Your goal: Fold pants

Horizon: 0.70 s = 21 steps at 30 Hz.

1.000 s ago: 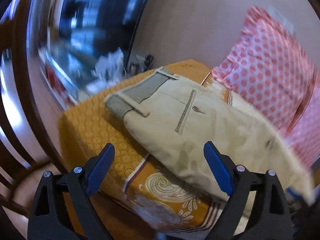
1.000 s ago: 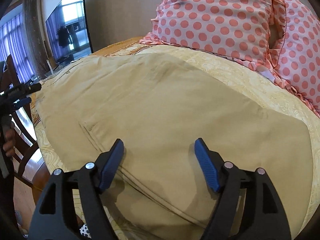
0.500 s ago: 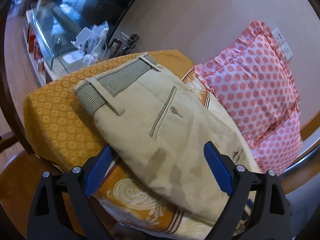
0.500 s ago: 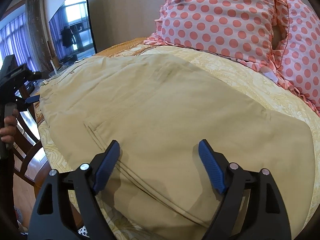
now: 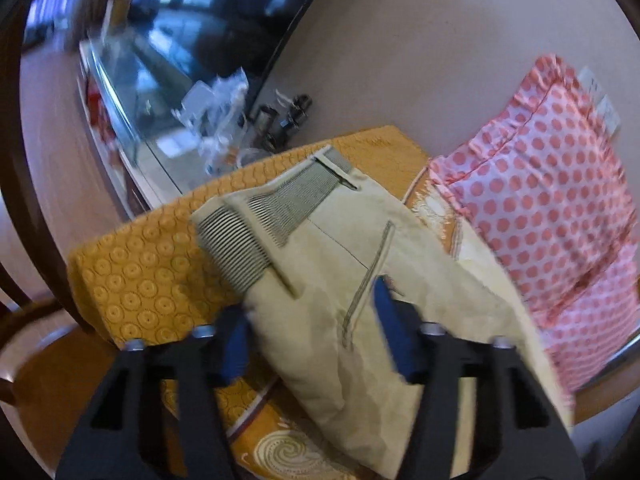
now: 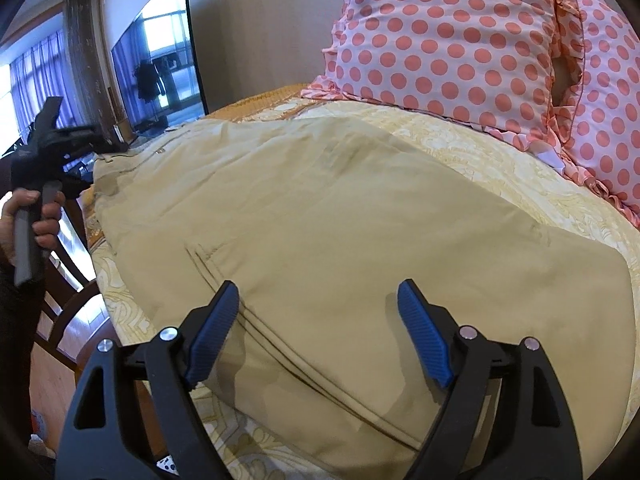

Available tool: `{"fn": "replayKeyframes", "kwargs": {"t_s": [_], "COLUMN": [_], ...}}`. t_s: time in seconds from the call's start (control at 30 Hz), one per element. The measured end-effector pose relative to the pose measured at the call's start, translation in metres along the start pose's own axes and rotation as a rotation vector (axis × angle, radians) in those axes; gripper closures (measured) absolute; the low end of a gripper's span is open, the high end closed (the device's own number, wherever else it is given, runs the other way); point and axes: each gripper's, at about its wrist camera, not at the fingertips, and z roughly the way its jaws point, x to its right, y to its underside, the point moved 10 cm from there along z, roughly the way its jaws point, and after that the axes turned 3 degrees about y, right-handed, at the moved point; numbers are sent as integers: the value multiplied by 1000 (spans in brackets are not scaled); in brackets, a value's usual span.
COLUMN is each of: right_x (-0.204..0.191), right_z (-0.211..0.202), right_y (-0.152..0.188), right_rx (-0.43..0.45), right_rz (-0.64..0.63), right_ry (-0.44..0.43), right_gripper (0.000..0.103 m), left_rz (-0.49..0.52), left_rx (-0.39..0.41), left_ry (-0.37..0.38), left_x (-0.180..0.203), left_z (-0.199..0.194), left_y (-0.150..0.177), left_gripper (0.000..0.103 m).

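Beige pants (image 6: pixel 340 216) lie spread flat on the bed. Their striped waistband (image 5: pixel 276 216) and back pocket show in the left wrist view, hanging toward the bed's near corner. My left gripper (image 5: pixel 310 320) is open, its blue pads either side of the pants' edge just below the waistband, close to the cloth. It also shows in the right wrist view (image 6: pixel 60 148), held by a hand at the far left. My right gripper (image 6: pixel 316 332) is open and empty, low over the pants near a stitched seam (image 6: pixel 224 280).
Two pink polka-dot pillows (image 6: pixel 448 40) stand against the wall at the head of the bed. An orange-patterned bedspread (image 5: pixel 148 280) covers the corner. A TV (image 6: pixel 160 60) and cluttered glass stand (image 5: pixel 208 128) sit beyond. A wooden chair (image 6: pixel 72 308) stands beside the bed.
My left gripper has moved in closer to the pants' waist end and its pads now straddle the edge. My right gripper has lowered slightly toward the cloth.
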Motion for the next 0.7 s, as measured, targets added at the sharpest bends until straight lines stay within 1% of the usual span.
{"fn": "replayKeyframes", "kwargs": {"t_s": [0.03, 0.07, 0.17, 0.23, 0.3, 0.37, 0.4, 0.43, 0.47, 0.53, 0.6, 0.63, 0.7], "right_x": [0, -1, 0, 5, 14, 24, 33, 42, 50, 74, 98, 111, 137], "right_z": [-1, -2, -8, -18, -34, -47, -58, -67, -73, -92, -107, -114, -126], "right_y": [1, 1, 5, 7, 8, 7, 6, 7, 7, 11, 19, 24, 35], "right_rx": [4, 6, 20, 45, 92, 129, 159, 183, 199, 244, 264, 270, 278], "right_rz": [2, 5, 18, 38, 73, 101, 123, 141, 155, 196, 239, 266, 322], "right_ry": [-8, -13, -29, -43, -58, -59, -54, -41, -29, 18, 65, 88, 132], "right_gripper": [21, 21, 21, 21, 21, 21, 20, 19, 18, 18, 18, 18, 17], "left_rz": [23, 36, 79, 165, 256, 341, 401, 441, 508, 603, 692, 745, 835], "left_rx": [8, 14, 36, 68, 114, 141, 158, 167, 180, 181, 174, 166, 142], "left_ry": [-42, -71, -102, -130, -116, -86, -59, -40, -1, 65, 145, 195, 276], "left_x": [-1, -2, 3, 18, 47, 82, 110, 130, 163, 213, 262, 290, 333], "left_z": [2, 2, -1, -10, -23, -37, -47, -52, -60, -69, -76, -80, -82], "left_y": [1, 1, 0, -4, -7, -6, -2, 2, 10, 31, 59, 80, 121], "left_gripper": [79, 88, 94, 96, 97, 98, 98, 98, 98, 98, 98, 98, 98]}}
